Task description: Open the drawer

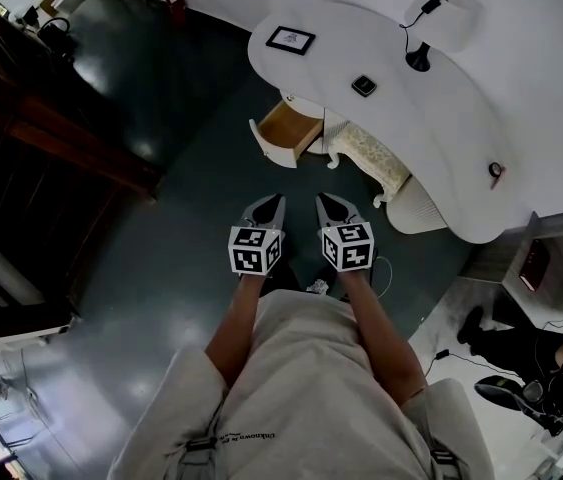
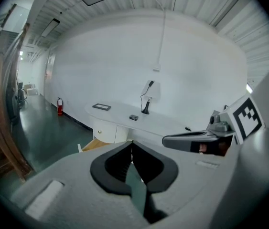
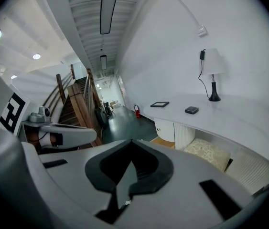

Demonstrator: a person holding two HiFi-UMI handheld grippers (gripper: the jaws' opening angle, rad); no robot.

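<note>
Drawer hung open out of the white curved desk, near the desk's left end in the head view. It stuck out from the desk's front over the dark floor. Its long axis ran along the pull line, from upper right to lower left in that view. The white front panel faced lower left, away from the desk, and the open top faced up, baring a wooden inside. Just to its right, a cushioned stool was tucked under the desk edge.

On the desk top lay a picture frame, a small dark box and a lamp on a black base with a cord.

Left tongs and right tongs were held side by side in front of the person, well short of the drawer, each tilted somewhat down toward the desk. A marker cube sat behind the left pair. In the left gripper view the left tongs were clenched, tips meeting with nothing between them, and a sliver of the wooden drawer showed past them at the left. In the right gripper view the right tongs were likewise clenched and empty, with the drawer ahead and slightly right, under the desk edge.
</note>
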